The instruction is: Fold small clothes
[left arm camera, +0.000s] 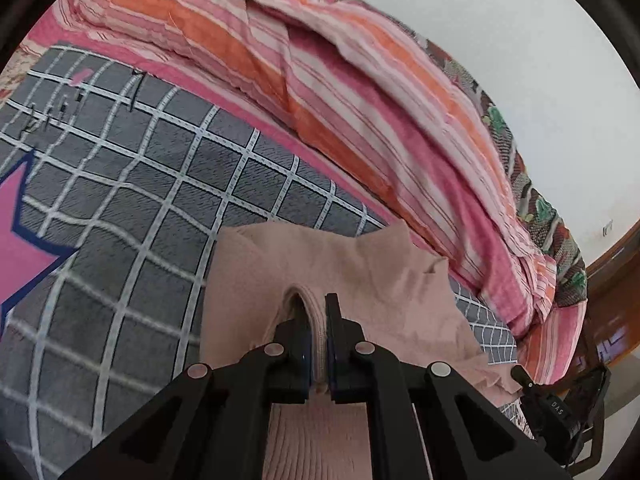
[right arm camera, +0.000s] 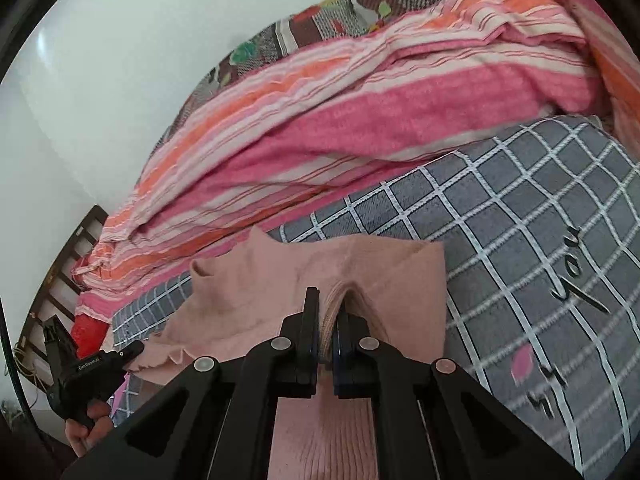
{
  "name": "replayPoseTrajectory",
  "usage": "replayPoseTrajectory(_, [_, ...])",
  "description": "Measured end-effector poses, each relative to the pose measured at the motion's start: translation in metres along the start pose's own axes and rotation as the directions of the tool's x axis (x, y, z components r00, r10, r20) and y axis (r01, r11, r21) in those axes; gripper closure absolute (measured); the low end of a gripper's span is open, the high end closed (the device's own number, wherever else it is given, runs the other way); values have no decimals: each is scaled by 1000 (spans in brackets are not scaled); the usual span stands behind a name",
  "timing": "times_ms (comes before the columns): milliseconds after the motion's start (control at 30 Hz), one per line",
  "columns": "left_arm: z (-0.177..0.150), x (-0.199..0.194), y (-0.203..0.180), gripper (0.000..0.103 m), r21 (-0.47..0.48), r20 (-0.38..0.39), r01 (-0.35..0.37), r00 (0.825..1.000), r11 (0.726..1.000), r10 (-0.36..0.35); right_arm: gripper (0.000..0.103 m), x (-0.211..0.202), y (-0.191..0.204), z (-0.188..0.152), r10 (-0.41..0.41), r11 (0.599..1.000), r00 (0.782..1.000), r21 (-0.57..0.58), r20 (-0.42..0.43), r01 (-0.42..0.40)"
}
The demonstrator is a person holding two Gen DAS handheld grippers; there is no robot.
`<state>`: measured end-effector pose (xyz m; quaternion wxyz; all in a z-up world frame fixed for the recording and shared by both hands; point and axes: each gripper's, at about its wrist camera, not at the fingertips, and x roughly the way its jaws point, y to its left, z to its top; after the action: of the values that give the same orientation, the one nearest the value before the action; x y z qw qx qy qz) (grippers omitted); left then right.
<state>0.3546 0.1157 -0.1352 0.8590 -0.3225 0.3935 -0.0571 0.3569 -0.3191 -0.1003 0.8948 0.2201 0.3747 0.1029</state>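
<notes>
A small pale-pink knit garment (left arm camera: 352,276) lies on a grey checked blanket (left arm camera: 132,208). My left gripper (left arm camera: 316,312) is shut on a pinched ribbed fold of the garment's near edge. My right gripper (right arm camera: 328,312) is shut on another ribbed fold of the same pink garment (right arm camera: 280,280). The garment's body spreads away from both grippers across the blanket (right arm camera: 520,216). The left gripper also shows at the lower left of the right wrist view (right arm camera: 132,352), and the right gripper at the lower right of the left wrist view (left arm camera: 520,376), each at an edge of the garment.
A pink, orange and white striped quilt (left arm camera: 360,92) is bunched along the far side of the blanket and also shows in the right wrist view (right arm camera: 320,120). A flowered cover (right arm camera: 304,28) lies behind it against a white wall. A wooden bed frame (right arm camera: 68,256) shows at the left.
</notes>
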Motion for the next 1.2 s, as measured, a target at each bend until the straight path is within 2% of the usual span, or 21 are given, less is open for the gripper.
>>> replayPoseTrajectory(133, [10, 18, -2, 95, -11, -19, 8, 1000, 1000, -9, 97, 24, -2, 9, -14, 1000, 999, 8, -35, 15])
replayPoseTrajectory(200, [14, 20, 1, 84, -43, -5, 46, 999, 998, -47, 90, 32, -2, 12, -18, 1000, 998, 9, -56, 18])
replayPoseTrajectory(233, [17, 20, 2, 73, -55, 0, 58, 998, 997, -58, 85, 33, -2, 13, -12, 1000, 998, 5, -58, 12])
replayPoseTrajectory(267, [19, 18, 2, 68, -61, 13, 58, 998, 996, -58, 83, 32, 0, 14, 4, 1000, 999, -2, -54, -4])
replayPoseTrajectory(333, [21, 13, 1, 66, -48, 38, 53, 998, 997, -51, 82, 26, 4, 13, 19, 999, 999, -29, -42, -20])
replayPoseTrajectory(433, [19, 4, -2, 66, -2, 37, 42, 998, 999, -42, 82, 15, 13, 8, -5, 995, 1000, -97, -31, 2])
replayPoseTrajectory(533, [10, -9, -3, 65, 36, 42, 35, 998, 999, -37, 82, 3, 12, 0, 1, 994, 999, -106, -50, -7])
replayPoseTrajectory(667, [-9, -28, -5, 63, 101, 36, 5, 999, 995, -8, 79, -19, 6, -16, -5, 995, 997, -102, -75, -3])
replayPoseTrajectory(867, [-53, -59, -4, 56, 214, 30, -45, 999, 976, 39, 66, -59, 4, -53, -28, 990, 994, -137, -110, 13])
replayPoseTrajectory(933, [-71, -71, -1, 52, 245, 33, -52, 998, 968, 45, 57, -73, 5, -70, -27, 988, 993, -155, -117, 9])
replayPoseTrajectory(967, [-80, -78, 0, 52, 254, 31, -52, 998, 966, 46, 56, -77, 6, -77, -27, 987, 992, -162, -123, 7])
replayPoseTrajectory(1100, [-117, -101, 11, 49, 236, 2, 32, 999, 971, -34, 53, -85, 6, -109, -17, 986, 985, -168, -173, -13])
replayPoseTrajectory(1200, [-135, -95, 19, 49, 202, -49, 62, 997, 978, -53, 52, -79, 2, -126, -3, 990, 976, -141, -218, -28])
